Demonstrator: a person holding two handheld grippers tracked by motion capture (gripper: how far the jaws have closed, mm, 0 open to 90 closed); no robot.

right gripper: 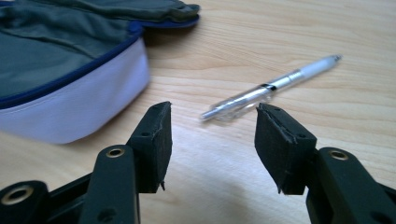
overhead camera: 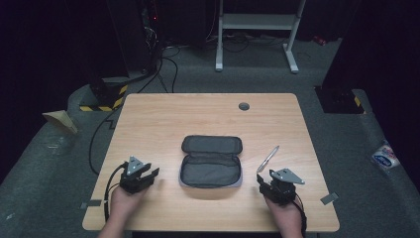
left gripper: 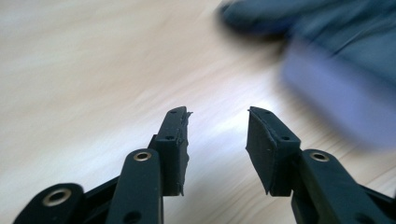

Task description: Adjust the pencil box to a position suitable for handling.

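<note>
A clear pen (overhead camera: 268, 158) lies slanted on the wooden table (overhead camera: 163, 119), right of centre in the high view, just above the right gripper (overhead camera: 262, 179). In the right gripper view the pen (right gripper: 273, 87) sits just beyond the parted jaws, tip toward them, nothing between the pads. Left of it in the middle of the high view rests an open grey pencil case (overhead camera: 211, 161), lid flap folded back toward the top. At lower left, the left gripper (overhead camera: 148, 173) points toward the case, its jaws apart and empty over bare wood. A grey grommet (overhead camera: 243, 106) sits near the table's upper edge.
</note>
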